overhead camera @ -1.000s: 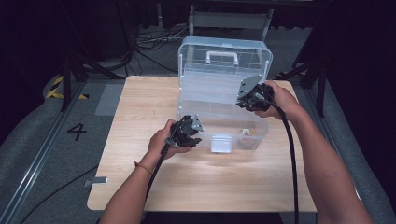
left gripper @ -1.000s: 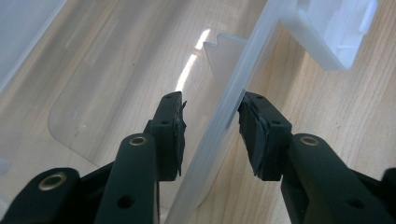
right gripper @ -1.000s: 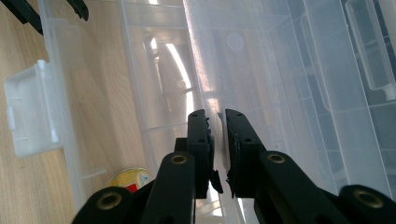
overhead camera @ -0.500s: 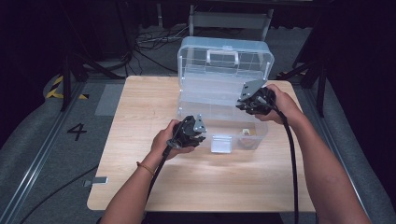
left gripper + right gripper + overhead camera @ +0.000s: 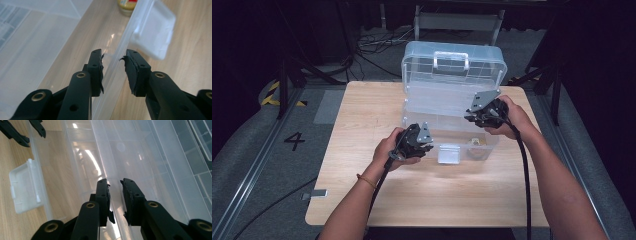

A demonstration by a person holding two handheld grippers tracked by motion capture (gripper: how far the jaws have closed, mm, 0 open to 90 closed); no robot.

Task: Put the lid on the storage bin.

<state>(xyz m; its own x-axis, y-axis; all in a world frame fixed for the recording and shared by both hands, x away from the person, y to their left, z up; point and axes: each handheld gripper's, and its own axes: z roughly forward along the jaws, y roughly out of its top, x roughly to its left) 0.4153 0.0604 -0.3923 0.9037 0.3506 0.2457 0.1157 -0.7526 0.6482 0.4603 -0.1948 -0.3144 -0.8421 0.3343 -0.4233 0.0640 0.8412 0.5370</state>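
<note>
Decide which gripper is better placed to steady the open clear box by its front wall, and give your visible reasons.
Left. The left gripper has its open jaws astride the front wall beside the latch. The right gripper hangs over the box's interior, farther from that wall.

left gripper [image 5: 426, 141], right gripper [image 5: 473, 116], fingers parted

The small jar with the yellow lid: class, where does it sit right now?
In the high view the small jar sits inside the clear plastic box, at its front right corner, right of the white latch and below the right claw.
</note>
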